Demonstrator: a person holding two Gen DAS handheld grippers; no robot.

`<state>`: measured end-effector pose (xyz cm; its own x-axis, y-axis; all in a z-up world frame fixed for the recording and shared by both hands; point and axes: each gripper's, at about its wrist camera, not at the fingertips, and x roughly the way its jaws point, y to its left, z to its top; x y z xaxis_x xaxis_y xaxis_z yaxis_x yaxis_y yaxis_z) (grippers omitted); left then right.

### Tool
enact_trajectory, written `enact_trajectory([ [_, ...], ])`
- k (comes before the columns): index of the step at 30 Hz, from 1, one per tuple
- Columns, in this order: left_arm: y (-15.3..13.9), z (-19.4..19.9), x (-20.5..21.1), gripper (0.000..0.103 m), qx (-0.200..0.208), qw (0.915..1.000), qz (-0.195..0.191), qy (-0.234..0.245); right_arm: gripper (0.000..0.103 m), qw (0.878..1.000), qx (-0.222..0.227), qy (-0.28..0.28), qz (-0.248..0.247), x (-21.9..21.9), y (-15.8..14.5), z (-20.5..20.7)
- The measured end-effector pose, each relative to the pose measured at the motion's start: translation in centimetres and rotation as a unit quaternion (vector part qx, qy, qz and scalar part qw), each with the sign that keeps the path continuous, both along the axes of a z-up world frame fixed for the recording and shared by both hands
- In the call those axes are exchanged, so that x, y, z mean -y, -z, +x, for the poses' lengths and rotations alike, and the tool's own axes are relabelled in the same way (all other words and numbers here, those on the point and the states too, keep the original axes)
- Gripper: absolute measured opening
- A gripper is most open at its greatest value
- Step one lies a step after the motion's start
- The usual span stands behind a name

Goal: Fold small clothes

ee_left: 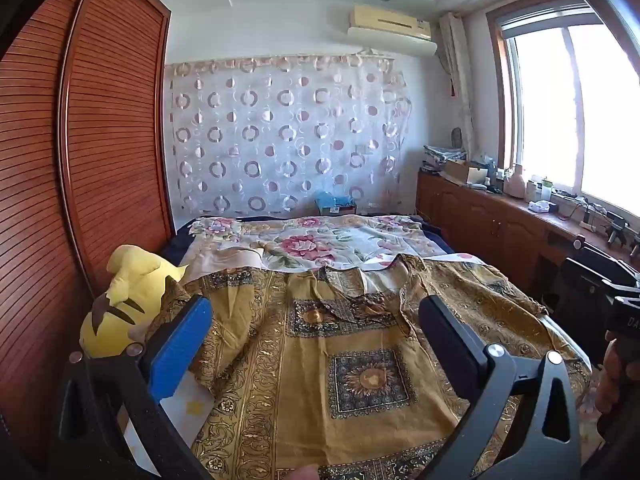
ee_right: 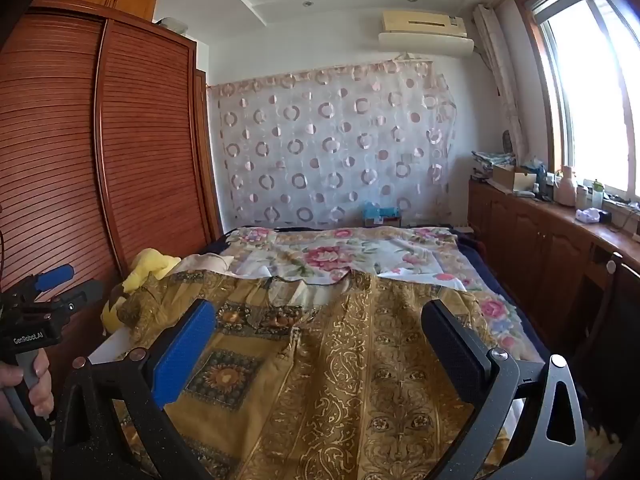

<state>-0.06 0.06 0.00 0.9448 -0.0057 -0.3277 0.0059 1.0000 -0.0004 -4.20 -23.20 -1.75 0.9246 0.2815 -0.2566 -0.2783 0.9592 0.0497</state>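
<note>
A mustard-yellow patterned garment [ee_left: 360, 360] lies spread flat on the bed, neckline toward the far side; it also shows in the right wrist view [ee_right: 360, 360]. My left gripper [ee_left: 316, 320] is open and empty, held above the garment's middle. My right gripper [ee_right: 320, 324] is open and empty, above the garment's right half. The left gripper also shows at the left edge of the right wrist view [ee_right: 64, 284]. The right gripper shows at the right edge of the left wrist view [ee_left: 604, 276].
A floral sheet [ee_left: 320, 240] covers the bed beyond the garment. A yellow plush toy [ee_left: 120, 300] sits at the bed's left edge by the slatted wooden wardrobe [ee_left: 80, 160]. A cluttered wooden cabinet [ee_left: 500, 216] runs along the right under the window.
</note>
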Motion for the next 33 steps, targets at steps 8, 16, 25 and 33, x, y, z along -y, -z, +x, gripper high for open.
enact_trajectory([
  [8, -0.1, 0.1, -0.3, 0.103, -0.002, 1.0, -0.002, -0.004, 0.102, 1.0, 0.006, 0.001, 0.0, 0.2, 0.0, -0.2],
  [16, -0.3, -0.4, -0.3, 0.103, 0.0, 1.0, -0.001, -0.003, 0.102, 1.0, 0.002, -0.002, -0.008, -0.3, 0.1, 0.1],
  [25, -0.7, -0.7, -0.5, 0.103, 0.001, 1.0, -0.001, -0.003, 0.103, 1.0, 0.002, -0.001, -0.005, -0.3, 0.1, 0.1],
  [33, -0.8, -0.8, -0.4, 0.103, 0.003, 1.0, 0.001, -0.004, 0.102, 1.0, 0.002, -0.001, -0.005, -0.2, 0.1, 0.0],
])
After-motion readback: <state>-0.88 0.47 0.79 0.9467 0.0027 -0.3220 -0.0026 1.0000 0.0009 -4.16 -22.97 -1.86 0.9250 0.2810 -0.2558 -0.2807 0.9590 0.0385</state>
